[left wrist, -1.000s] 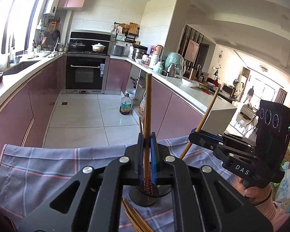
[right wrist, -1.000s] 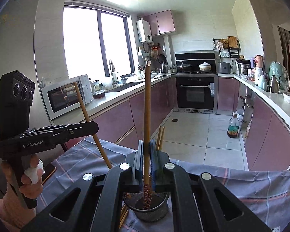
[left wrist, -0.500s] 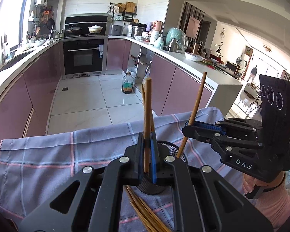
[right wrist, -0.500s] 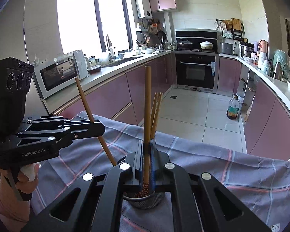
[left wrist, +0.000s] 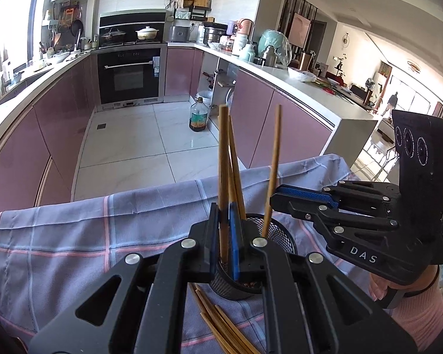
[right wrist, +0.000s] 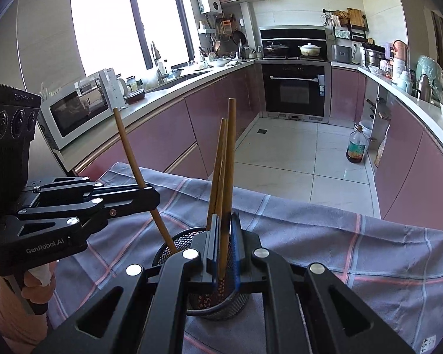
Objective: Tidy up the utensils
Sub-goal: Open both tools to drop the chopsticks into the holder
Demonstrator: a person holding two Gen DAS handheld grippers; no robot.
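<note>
A: Left gripper (left wrist: pixel 228 236), black with blue pads, clamped narrow on one long brown wooden chopstick (left wrist: pixel 223 177); right gripper (right wrist: pixel 224 246) likewise pinching its own chopstick (right wrist: pixel 228 183); both sticks near upright, lower ends inside the black wire-mesh cup (right wrist: pixel 218 303).

B: Why upright?

A: Likely so each tip drops straight past the cup's rim; two sticks already lean inside the cup.

B: Room around the cup?

A: Cup sits on the lilac checked cloth (left wrist: pixel 73 230); loose chopsticks (left wrist: pixel 221 330) lie flat just beside the cup, nearer the left wrist camera; cloth's far edge lies well beyond the cup; both grippers crowd the rim, so my guess is they must lift out separately.
</note>
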